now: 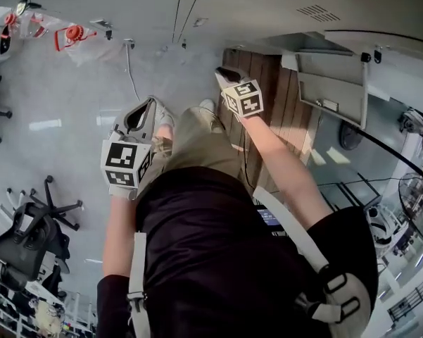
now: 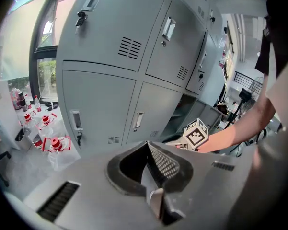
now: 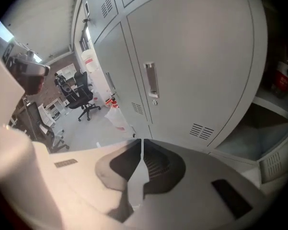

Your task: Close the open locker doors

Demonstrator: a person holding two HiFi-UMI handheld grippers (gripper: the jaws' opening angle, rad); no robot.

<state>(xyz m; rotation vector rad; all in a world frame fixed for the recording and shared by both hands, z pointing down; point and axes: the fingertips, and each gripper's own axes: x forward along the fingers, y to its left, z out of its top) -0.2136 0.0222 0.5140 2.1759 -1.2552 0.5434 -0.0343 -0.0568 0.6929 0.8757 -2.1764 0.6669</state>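
Note:
A bank of grey lockers [image 2: 129,47] stands ahead, most doors closed. One low compartment [image 2: 194,110] is open; its door [image 1: 331,83] hangs swung out at the upper right in the head view. In the right gripper view a closed door with a handle [image 3: 152,79] is straight ahead, and the open compartment [image 3: 270,111], holding a red-labelled bottle [image 3: 281,78], lies to its right. My right gripper [image 3: 142,141] [image 1: 226,73] is shut and empty, just left of the open door. My left gripper [image 2: 147,143] [image 1: 142,113] is shut on nothing, held back from the lockers.
Clear bags of red-capped bottles [image 2: 51,143] [image 1: 72,34] lie on the floor at the lockers' left end. Black office chairs [image 1: 39,220] [image 3: 84,97] stand behind on the left. Brown wood planking [image 1: 267,97] runs under the open door. The person's legs fill the middle of the head view.

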